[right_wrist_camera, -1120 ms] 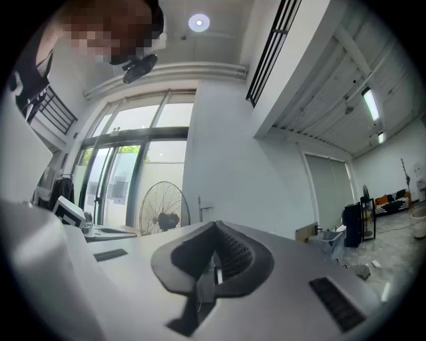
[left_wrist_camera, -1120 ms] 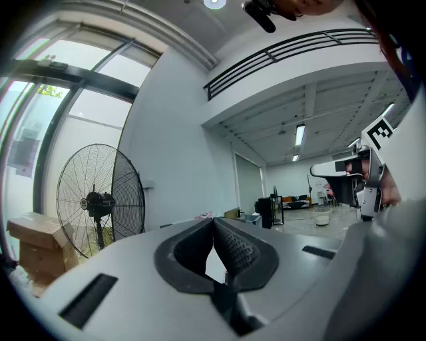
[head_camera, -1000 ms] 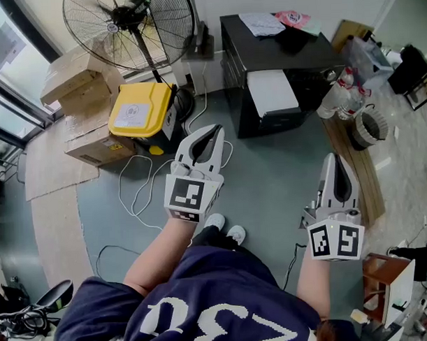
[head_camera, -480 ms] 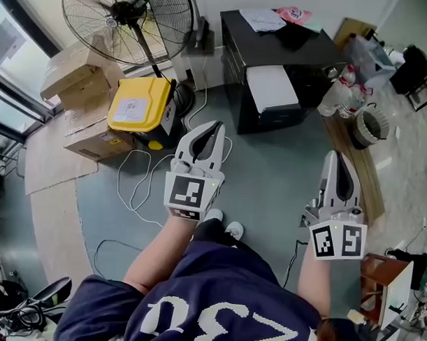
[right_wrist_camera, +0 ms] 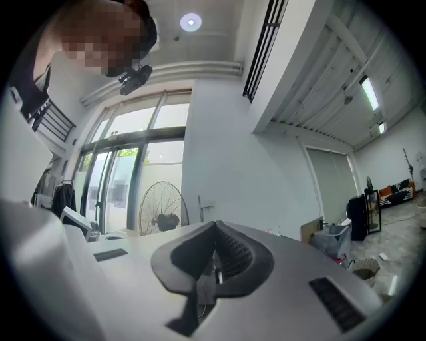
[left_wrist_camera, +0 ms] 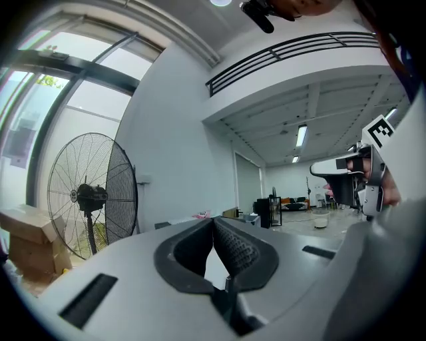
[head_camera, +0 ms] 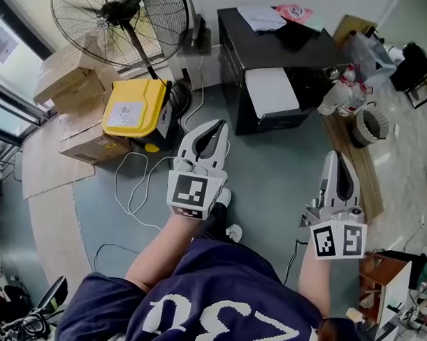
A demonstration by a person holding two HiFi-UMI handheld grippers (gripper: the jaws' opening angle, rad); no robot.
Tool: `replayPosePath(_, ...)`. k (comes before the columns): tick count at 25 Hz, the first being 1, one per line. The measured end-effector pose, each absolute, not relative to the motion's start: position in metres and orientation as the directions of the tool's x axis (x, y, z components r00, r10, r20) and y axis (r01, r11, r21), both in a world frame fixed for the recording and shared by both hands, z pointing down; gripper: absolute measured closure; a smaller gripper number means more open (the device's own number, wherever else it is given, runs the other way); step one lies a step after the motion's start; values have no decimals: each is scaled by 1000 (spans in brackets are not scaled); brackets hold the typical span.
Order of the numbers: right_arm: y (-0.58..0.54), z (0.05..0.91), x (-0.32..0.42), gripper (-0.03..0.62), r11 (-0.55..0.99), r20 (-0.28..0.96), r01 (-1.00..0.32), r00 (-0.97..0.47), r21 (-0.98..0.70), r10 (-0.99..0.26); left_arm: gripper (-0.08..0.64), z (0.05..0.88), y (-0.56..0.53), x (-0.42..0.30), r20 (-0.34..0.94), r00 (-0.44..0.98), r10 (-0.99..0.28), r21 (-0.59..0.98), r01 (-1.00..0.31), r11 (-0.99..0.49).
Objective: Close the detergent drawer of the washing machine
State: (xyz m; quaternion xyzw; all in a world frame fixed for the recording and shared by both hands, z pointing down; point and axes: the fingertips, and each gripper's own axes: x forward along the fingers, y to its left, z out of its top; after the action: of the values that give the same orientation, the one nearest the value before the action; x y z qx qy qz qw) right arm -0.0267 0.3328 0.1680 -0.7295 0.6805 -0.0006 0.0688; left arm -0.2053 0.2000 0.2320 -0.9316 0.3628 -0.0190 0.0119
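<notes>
Grey floor, standing fan, black cabinet, yellow box

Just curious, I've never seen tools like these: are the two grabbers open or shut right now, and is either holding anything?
Left gripper: shut, holding nothing.
Right gripper: shut, holding nothing.

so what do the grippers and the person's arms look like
Both are light grey plastic: the left gripper and right gripper taper to dark ribbed jaws, each carrying a cube of black-and-white square markers. Navy short-sleeved shirt, white print.
</notes>
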Motion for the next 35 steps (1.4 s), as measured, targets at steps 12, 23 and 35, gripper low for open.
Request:
replayPosePath(12,188,160,-8,577,-130,-105,-985,141,-111,-984,538,228,55,-167,-6,814,-580,-66,-579,-812)
replayPosePath(23,133,177,37,577,-186,-49,-975,193,-121,-980,538,247,-7,-135,25,824,-567,-25,-566,-824)
replayPosePath(35,44,198,119,577,-42,-19,-992,44,-120,-999,538,270,-55,-64,56,784,-618,-72,-614,-786)
